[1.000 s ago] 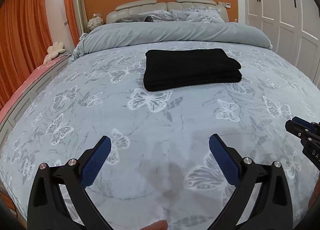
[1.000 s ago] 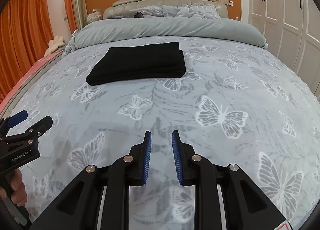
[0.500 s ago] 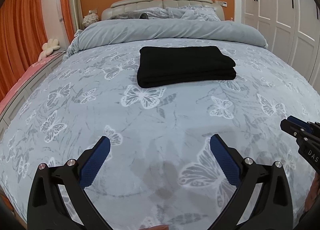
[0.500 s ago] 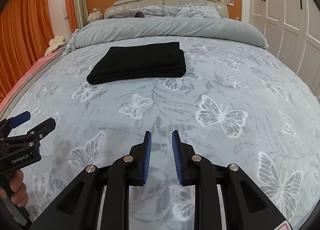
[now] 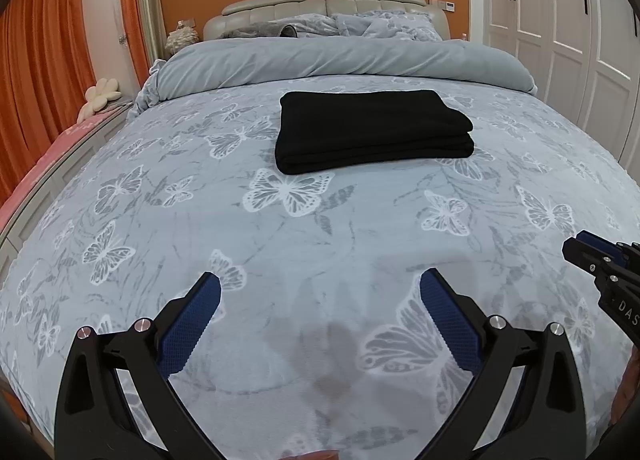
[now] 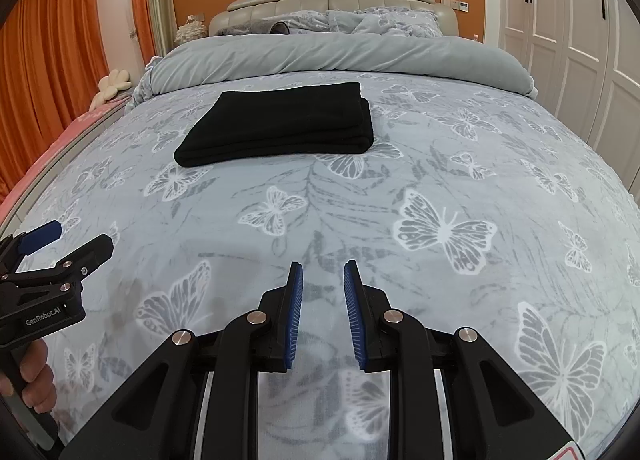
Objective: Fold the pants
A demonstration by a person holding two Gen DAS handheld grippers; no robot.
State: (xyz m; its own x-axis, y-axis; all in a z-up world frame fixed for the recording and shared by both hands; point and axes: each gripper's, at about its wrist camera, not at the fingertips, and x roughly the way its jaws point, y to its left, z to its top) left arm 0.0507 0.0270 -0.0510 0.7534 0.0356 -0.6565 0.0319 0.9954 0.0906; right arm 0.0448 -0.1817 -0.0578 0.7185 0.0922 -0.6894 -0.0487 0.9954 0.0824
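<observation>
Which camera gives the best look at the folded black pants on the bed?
The left wrist view: the folded black pants lie nearly centred and square-on, their stacked layers plain at the right edge. The right wrist view shows the same bundle off to the left, at a slant.

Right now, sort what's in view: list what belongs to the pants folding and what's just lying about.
Job:
- black pants, folded, lying on the butterfly bedspread
- left claw, open, empty
- right claw, narrow gap, empty

Lying about:
- grey duvet
- pillows
- flower-shaped cushion
- orange curtains
</observation>
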